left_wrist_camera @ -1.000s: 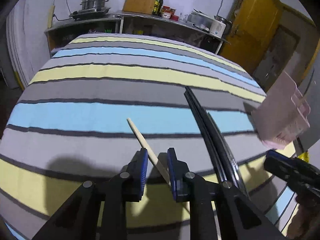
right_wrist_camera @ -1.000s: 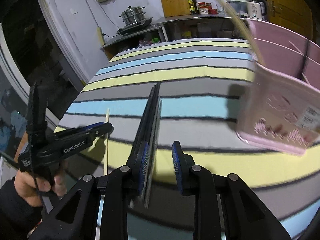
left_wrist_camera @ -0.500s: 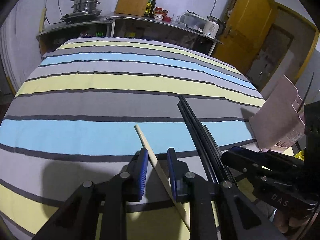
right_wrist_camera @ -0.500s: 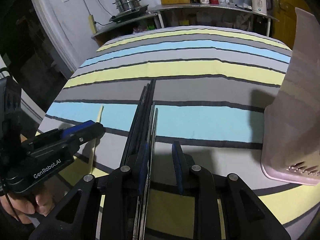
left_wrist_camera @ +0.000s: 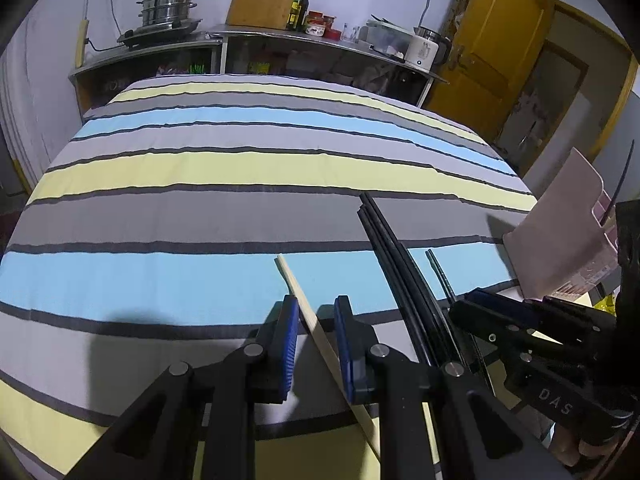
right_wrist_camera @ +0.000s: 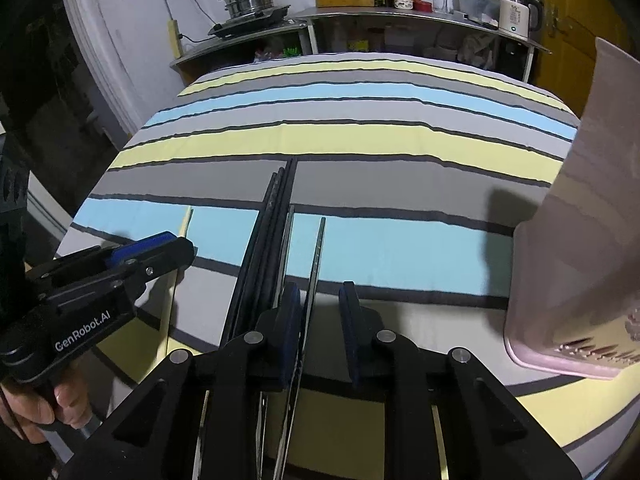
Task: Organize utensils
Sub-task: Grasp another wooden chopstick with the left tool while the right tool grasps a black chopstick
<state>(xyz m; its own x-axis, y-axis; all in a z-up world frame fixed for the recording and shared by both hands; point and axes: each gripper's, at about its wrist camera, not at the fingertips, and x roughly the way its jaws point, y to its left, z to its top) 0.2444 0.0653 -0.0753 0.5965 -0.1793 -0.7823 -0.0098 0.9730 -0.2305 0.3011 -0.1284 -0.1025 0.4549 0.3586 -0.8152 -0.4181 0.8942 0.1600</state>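
Your left gripper (left_wrist_camera: 316, 344) held its jaws apart around a pale wooden chopstick (left_wrist_camera: 298, 294) lying flat on the striped cloth (left_wrist_camera: 200, 220), without clamping it. Your right gripper (right_wrist_camera: 320, 320) likewise stood parted astride a thin metal chopstick (right_wrist_camera: 318, 248), set just right of the bundle of black chopsticks (right_wrist_camera: 272, 224). Only the right view showed that metal stick fully and your hand (right_wrist_camera: 36, 404) on the left handle. Only the left view showed the open top of the pink holder (left_wrist_camera: 568, 220), upright at the cloth's right edge.
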